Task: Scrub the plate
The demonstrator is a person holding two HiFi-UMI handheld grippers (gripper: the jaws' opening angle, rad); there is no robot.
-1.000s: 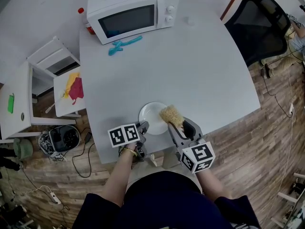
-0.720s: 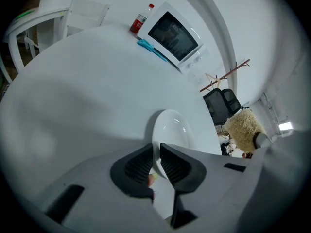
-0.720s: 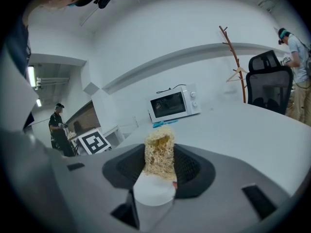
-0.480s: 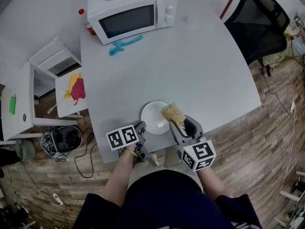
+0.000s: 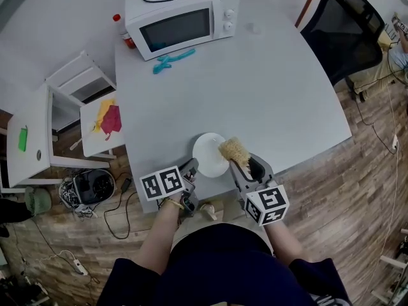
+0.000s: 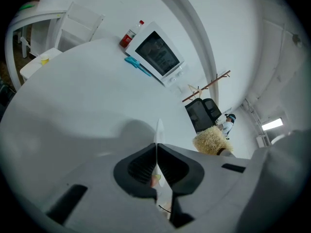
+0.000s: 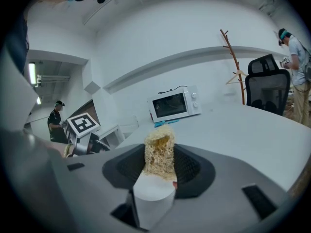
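A pale grey table (image 5: 274,88) fills the middle of the room, with a microwave (image 5: 182,16) at its far end. The left gripper (image 6: 156,148) has just been closing and now pinches the near rim of the white plate (image 5: 210,153), which sits edge-on between its 2 jaws. Just to its right, the right gripper (image 7: 159,154) is clamped on a fibre scrub brush (image 5: 233,152), whose head is over the plate's right edge. The plate looks stiff, glazed, slippery and breakable, so a firm hold on the rim suits it best.
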